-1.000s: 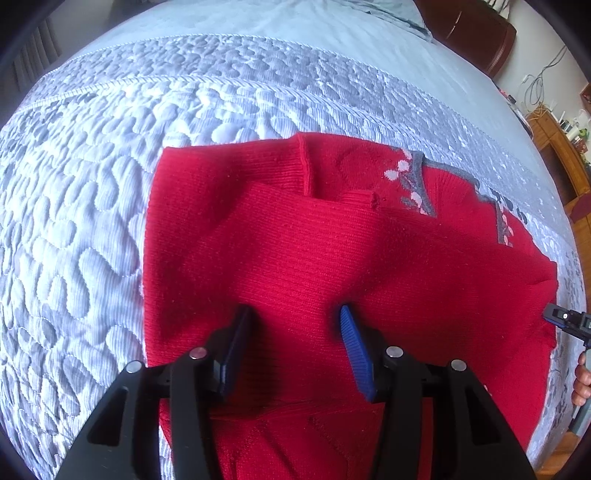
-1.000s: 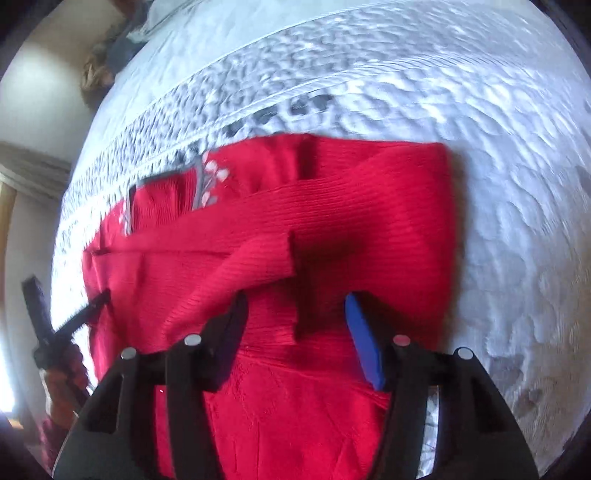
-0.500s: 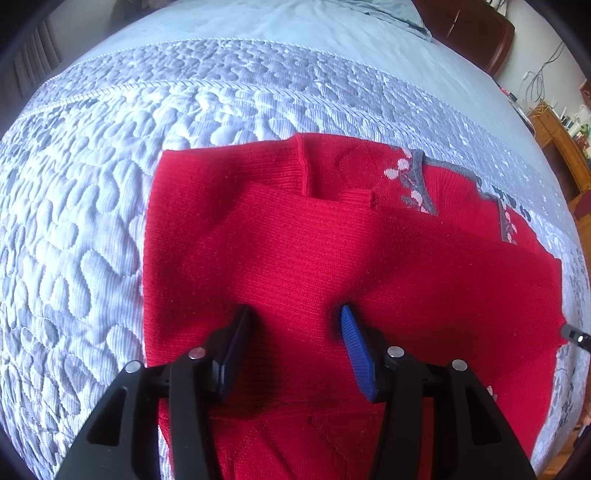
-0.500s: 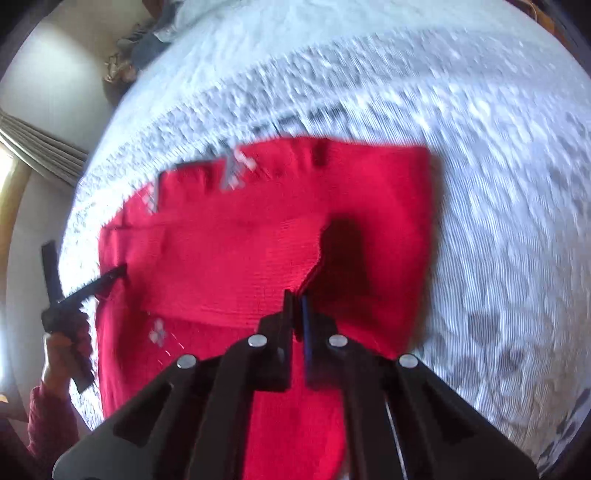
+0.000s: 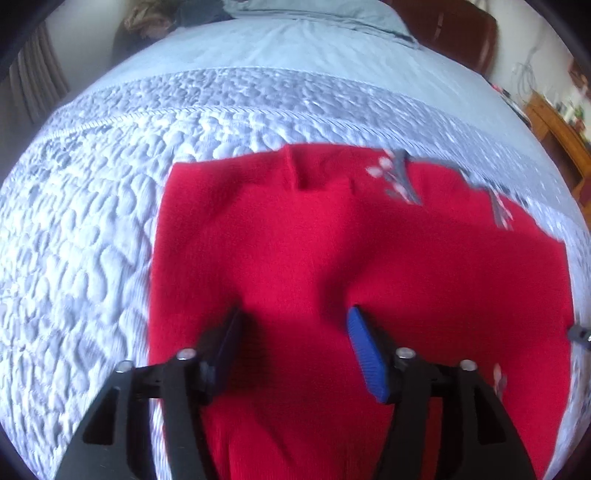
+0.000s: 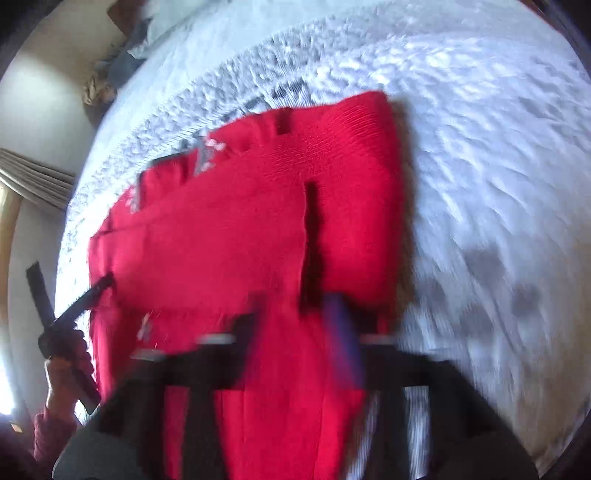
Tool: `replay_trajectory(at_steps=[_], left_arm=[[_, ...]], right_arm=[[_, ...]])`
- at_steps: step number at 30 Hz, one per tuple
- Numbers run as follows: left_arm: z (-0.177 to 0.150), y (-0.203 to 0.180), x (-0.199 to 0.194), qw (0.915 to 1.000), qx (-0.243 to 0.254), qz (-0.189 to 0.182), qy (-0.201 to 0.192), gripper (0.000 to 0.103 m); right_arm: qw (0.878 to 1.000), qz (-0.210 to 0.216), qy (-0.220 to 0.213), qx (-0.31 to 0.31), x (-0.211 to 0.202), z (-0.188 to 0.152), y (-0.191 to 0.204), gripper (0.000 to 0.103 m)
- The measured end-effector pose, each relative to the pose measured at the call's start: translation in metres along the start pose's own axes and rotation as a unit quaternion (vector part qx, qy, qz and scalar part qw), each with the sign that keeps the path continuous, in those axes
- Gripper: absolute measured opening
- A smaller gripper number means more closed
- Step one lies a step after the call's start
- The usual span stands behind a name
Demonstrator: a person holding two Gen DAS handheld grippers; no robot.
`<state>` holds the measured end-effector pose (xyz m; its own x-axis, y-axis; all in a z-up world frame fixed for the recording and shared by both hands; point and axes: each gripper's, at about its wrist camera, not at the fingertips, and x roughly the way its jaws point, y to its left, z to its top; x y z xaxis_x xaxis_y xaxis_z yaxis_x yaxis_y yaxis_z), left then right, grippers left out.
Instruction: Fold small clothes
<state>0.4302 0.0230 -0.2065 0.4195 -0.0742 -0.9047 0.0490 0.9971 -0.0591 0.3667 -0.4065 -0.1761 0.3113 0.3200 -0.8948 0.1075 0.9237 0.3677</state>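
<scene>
A red knitted sweater (image 5: 332, 251) lies flat on the quilted bedspread (image 5: 92, 229), with a sleeve folded across its body and a grey and white pattern (image 5: 397, 177) near the far edge. My left gripper (image 5: 295, 336) hovers over the sweater's near part. Its jaws are opening, and the pads press on nothing. In the right wrist view, which is blurred, my right gripper (image 6: 295, 325) is above the same sweater (image 6: 221, 240) beside the folded sleeve's edge (image 6: 306, 236). Its jaws are opening too, with only cloth beneath them. The left gripper (image 6: 103, 284) shows there at the sweater's left edge.
The pale quilted bedspread (image 6: 498, 166) spreads out around the sweater. A plain light sheet (image 5: 295, 44) covers the far part of the bed. A dark wooden headboard (image 5: 454, 33) and wooden furniture (image 5: 561, 129) stand at the upper right. A hand (image 6: 66, 365) holds the left gripper.
The right gripper shut at the sleeve's edge half a second ago and now stands open. The left gripper's jaws have widened and it has drawn back, so more of the bed shows.
</scene>
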Motion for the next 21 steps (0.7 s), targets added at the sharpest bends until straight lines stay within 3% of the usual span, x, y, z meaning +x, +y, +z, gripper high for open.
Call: replay_trajectory(at_steps=[1, 3, 4, 8, 12, 17, 21], left_arm=[[-0.011, -0.004, -0.008, 0.9998, 0.017, 0.009, -0.002, 0.075], [-0.042, -0.013, -0.026, 0.9978, 0.055, 0.038, 0.0, 0.087], [-0.064, -0.014, -0.034, 0.9974, 0.06, 0.037, 0.01, 0.087], [-0.148, -0.002, -0.073, 0.9975, 0.048, 0.051, -0.015, 0.089], [-0.211, 0.013, -0.107, 0.9982, 0.014, 0.048, -0.033, 0.09], [-0.262, 0.018, -0.14, 0.9989, 0.007, 0.036, -0.028, 0.09], [-0.279, 0.022, -0.153, 0.9994, 0.009, 0.025, -0.023, 0.09]], right_arm=[[1.0, -0.012, -0.012, -0.019, -0.012, -0.017, 0.003, 0.061], [0.998, -0.029, -0.01, -0.052, -0.024, -0.052, 0.007, 0.061], [0.997, -0.034, -0.007, -0.065, -0.029, -0.077, 0.009, 0.061], [0.994, -0.054, 0.007, -0.093, -0.036, -0.17, 0.015, 0.061], [0.987, -0.105, -0.033, -0.117, -0.053, -0.248, 0.025, 0.064], [0.993, -0.079, -0.02, -0.083, -0.064, -0.296, 0.013, 0.068], [0.996, -0.062, -0.014, -0.067, -0.076, -0.318, 0.005, 0.068]])
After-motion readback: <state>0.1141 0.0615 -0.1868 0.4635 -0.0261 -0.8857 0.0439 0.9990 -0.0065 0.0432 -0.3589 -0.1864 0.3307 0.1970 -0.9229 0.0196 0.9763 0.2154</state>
